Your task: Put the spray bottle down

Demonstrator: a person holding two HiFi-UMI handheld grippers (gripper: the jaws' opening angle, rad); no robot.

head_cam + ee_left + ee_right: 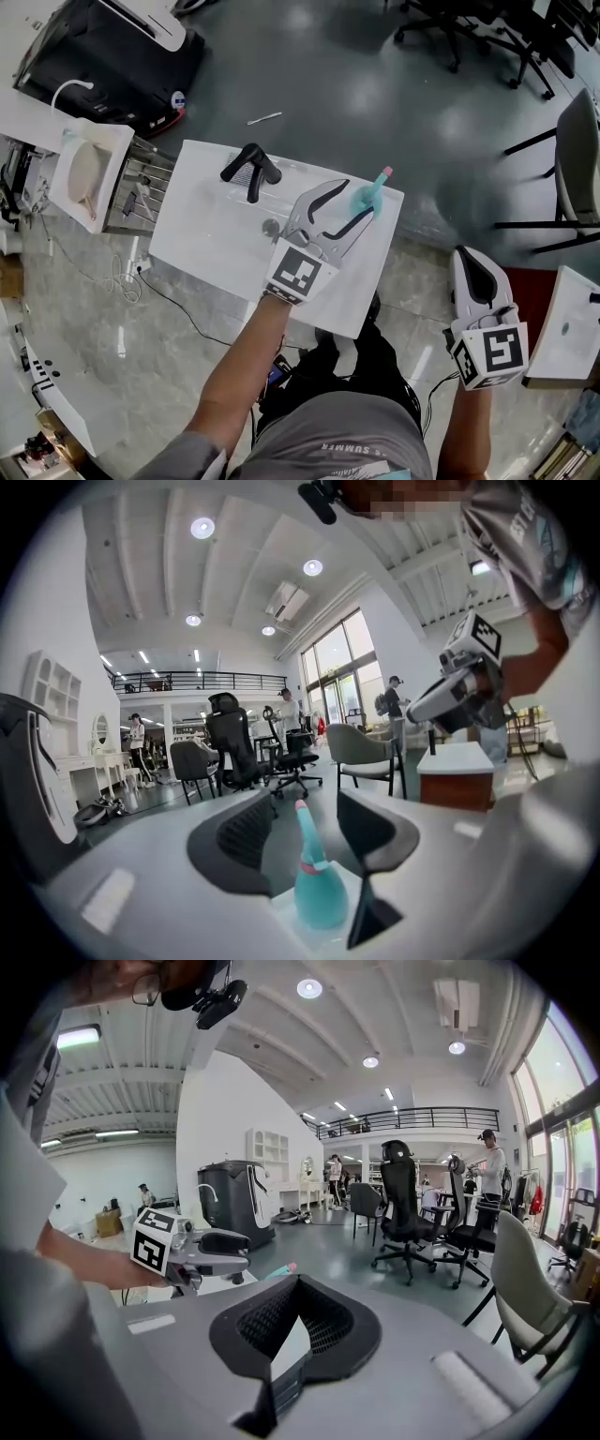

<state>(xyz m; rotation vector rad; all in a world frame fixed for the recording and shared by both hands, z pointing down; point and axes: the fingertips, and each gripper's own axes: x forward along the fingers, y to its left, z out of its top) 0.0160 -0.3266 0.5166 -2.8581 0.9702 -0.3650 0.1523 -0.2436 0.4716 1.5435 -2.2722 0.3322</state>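
The spray bottle (368, 192) stands upright on the far right corner of the white desk (216, 234), its round teal body on the surface and its pink-tipped nozzle pointing up. It looks already set down, since it keeps its balance with nothing pressing on it.

The left tool (358, 199) hangs over that corner with its jaws spread wide. In the left gripper view the bottle sits in the gap between the two dark pads, and there is clear space on both sides of it, so the pads do not touch it. I judge that the jaws are held this wide so the tool can come away without brushing the bottle, which would probably tip easily with its narrow neck and its place so near the desk's edge.

The right tool (473, 262) is held well off to the right of the desk, over the floor, with its jaws closed together and nothing between them. It has no part in this step, and being kept out there leaves room around the bottle.

A black handled thing (250, 171) lies near the far edge of the desk, well apart from the bottle and out of the left tool's way.

What seems left is for the left tool to draw back clear of the bottle.
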